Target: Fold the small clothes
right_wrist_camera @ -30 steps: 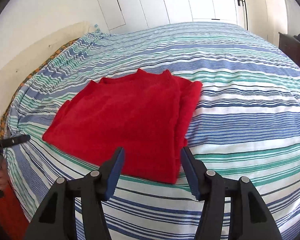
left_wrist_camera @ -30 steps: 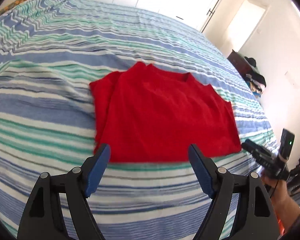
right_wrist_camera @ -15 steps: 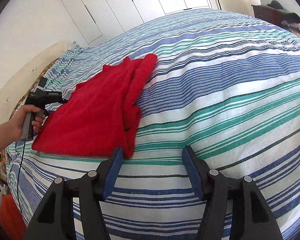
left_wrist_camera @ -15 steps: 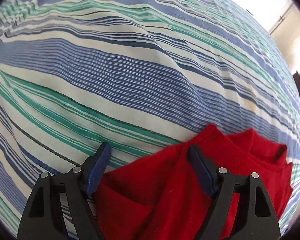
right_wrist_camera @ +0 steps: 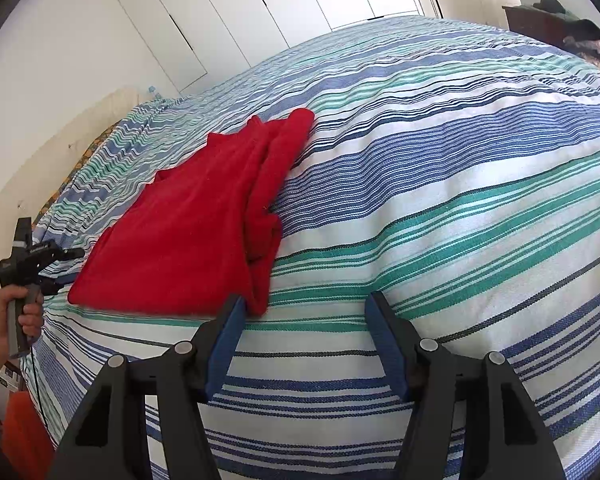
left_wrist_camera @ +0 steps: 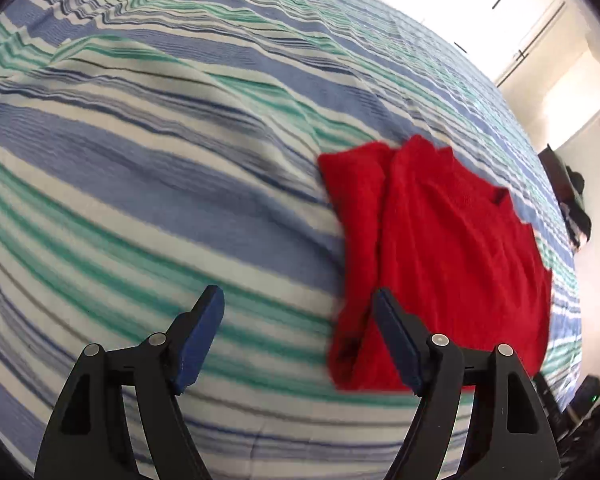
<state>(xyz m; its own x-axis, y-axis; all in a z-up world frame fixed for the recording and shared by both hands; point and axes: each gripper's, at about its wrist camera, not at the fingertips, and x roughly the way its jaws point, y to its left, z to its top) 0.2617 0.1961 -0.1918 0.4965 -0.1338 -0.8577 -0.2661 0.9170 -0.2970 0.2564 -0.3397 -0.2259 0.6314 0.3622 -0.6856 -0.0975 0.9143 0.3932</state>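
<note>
While the left gripper hangs over the bed with its jaws spread wide and nothing between them, the red shirt lies flat on the striped cover ahead and to the right of it. In this left wrist view the shirt's near left corner sits just beside the right pad, which overlaps the cloth's edge in the picture; whether they touch I cannot tell. A folded strip runs along the shirt's left side, and the collar points away from the gripper. The space straight ahead between the pads shows only striped cover.

In the right wrist view the right gripper is likewise wide open and holds nothing. The shirt lies ahead and to the left of it, its near right corner just beside the left pad, with the folded strip along the shirt's right side. Between and beyond the pads is bare cover. Far to the left, beyond the shirt's left edge, a hand holds the other gripper's handle near the bed's edge, apart from the cloth.
</note>
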